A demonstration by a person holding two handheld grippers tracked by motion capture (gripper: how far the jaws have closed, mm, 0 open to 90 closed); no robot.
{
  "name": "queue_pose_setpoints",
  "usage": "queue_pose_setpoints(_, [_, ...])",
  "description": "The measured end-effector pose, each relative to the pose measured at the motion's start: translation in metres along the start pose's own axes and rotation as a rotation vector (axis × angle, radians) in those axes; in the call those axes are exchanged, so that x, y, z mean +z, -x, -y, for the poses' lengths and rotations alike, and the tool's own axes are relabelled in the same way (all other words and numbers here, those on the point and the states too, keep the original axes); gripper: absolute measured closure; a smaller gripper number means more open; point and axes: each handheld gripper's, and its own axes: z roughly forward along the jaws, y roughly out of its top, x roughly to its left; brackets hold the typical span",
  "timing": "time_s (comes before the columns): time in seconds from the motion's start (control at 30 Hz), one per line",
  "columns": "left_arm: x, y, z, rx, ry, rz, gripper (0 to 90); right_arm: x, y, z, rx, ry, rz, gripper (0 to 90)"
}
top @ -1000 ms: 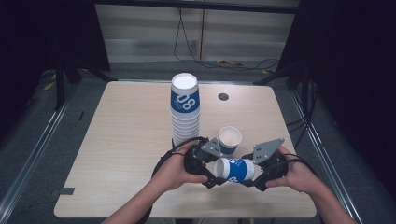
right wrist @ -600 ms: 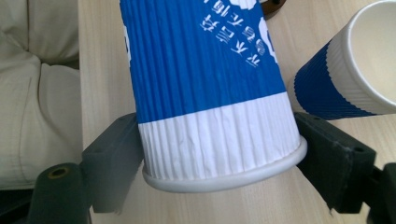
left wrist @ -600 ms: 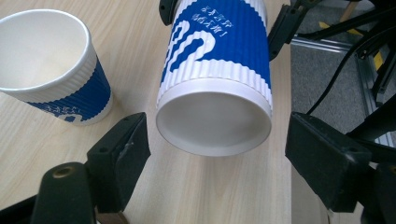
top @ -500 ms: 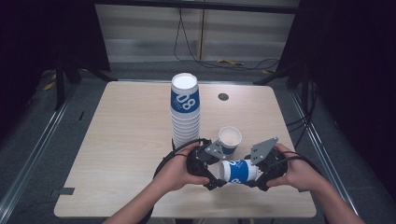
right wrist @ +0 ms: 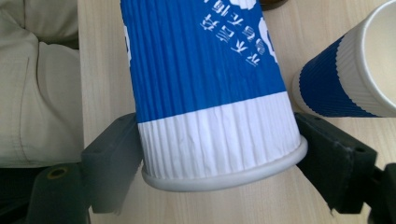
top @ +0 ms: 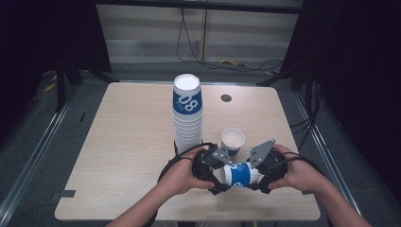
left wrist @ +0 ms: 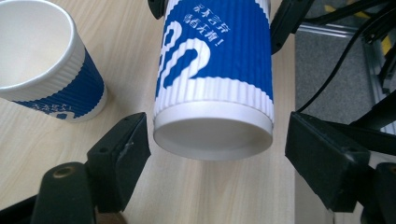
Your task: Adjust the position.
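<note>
Paper cup (top: 241, 174) held level just above table (top: 123, 142), near front edge. Right tool (right wrist: 219, 154) clamps rim end; left tool (left wrist: 212, 144) open, jaws straddling base, not touching. Advice: close left squarely on base before pulling; avoid crushing.

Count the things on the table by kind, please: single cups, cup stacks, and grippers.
Single cups: 2, the held cup lying sideways and the upright cup
Cup stacks: 1, the tall stack
Grippers: 2, the left gripper and the right gripper
Total: 5
</note>
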Motion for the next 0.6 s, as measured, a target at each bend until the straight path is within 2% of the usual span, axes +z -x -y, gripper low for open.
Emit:
queue_pose_setpoints(0.3, [0.0051, 0.0016, -0.0035, 0.018, -0.026, -0.011, 25.5, 0.0039, -0.0005, -0.0041, -0.026, -0.012, 0.002, 18.0])
queue_pose_setpoints(0.43, [0.0073, 0.0025, -0.0045, 0.035, -0.048, -0.022, 26.7, 0.0033, -0.0013, -0.0049, -0.018, -0.013, -0.003, 18.0])
queue_pose_setpoints(0.6, [0.0093, 0.0023, -0.0043, 0.033, -0.055, -0.028, 29.1, 0.0035, -0.0011, -0.0068, -0.038, -0.002, 0.001, 17.9])
